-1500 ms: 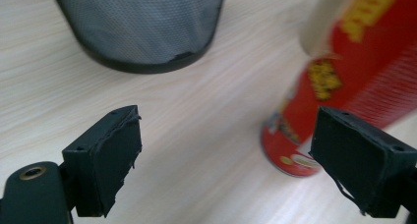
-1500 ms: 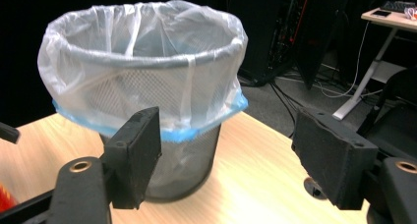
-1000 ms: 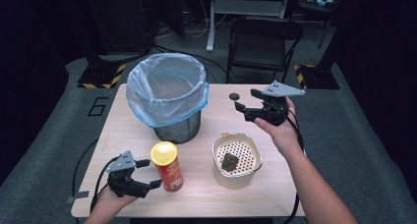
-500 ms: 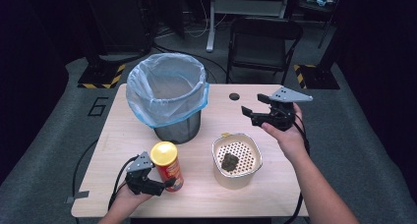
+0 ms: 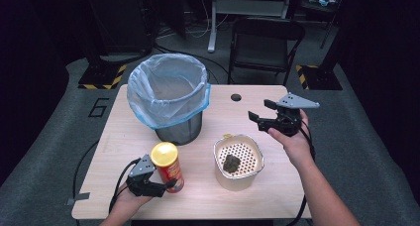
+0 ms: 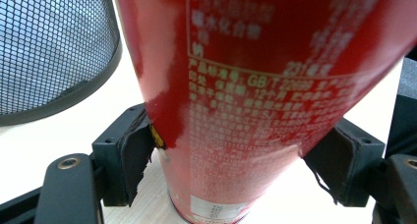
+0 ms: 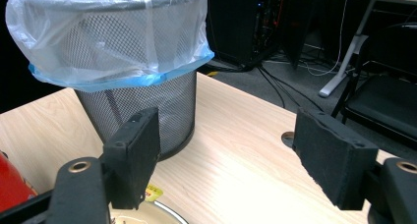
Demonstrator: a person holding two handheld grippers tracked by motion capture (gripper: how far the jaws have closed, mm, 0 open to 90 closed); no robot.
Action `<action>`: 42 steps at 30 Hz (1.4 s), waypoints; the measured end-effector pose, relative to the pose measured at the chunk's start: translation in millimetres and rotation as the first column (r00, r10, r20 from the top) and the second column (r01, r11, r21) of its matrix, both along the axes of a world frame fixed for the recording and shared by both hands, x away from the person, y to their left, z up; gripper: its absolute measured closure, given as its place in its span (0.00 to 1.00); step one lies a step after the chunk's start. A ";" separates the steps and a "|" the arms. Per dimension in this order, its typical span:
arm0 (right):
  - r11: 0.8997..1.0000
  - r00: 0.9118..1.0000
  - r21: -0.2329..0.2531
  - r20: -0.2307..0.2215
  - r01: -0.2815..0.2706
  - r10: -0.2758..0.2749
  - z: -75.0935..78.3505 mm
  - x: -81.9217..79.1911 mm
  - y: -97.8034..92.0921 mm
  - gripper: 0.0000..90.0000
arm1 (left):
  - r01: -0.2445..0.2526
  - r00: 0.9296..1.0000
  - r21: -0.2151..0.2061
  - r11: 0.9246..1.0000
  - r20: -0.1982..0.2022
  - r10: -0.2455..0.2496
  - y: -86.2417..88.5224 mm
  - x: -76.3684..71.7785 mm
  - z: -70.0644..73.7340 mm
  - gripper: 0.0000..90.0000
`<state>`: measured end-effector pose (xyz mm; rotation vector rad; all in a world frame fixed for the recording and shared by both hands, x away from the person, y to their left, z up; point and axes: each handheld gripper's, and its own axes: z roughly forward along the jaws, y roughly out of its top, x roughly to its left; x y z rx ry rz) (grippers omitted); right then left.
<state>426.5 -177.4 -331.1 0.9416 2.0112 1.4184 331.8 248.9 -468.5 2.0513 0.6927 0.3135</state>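
Pale wood tabletop (image 5: 233, 112) carried an upright red can (image 5: 167, 165) near its front edge, its long axis vertical between the left gripper (image 5: 171, 185) pads clasping its base, while the right gripper (image 5: 258, 111) hovered wide, well apart.

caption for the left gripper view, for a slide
Left gripper jaws close around a red can beside the mesh bin.

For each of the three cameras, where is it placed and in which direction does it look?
High view: above the person's side, looking forward and down at the table; both forearms show.
Left gripper view: on the left gripper, facing the red can; its jaws show.
Right gripper view: on the right gripper, facing the mesh bin; its jaws show.
Shared: the bin appears in all.
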 end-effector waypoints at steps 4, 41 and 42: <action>1.000 1.000 0.004 -0.009 0.003 -0.003 -4.6 -0.7 -2.0 0.29 | -0.004 1.000 0.001 1.000 0.006 0.004 0.0 -4.7 5.6 0.26; 0.999 0.998 0.042 -0.069 0.016 -0.013 -32.2 -26.2 -5.5 0.29 | 0.009 0.998 0.000 1.000 0.056 -0.009 -14.0 10.0 213.1 0.26; 0.999 0.998 0.044 -0.067 0.014 -0.011 -31.7 -26.8 -6.1 0.29 | 0.011 0.998 0.000 1.000 0.061 -0.011 -14.9 11.1 217.6 0.26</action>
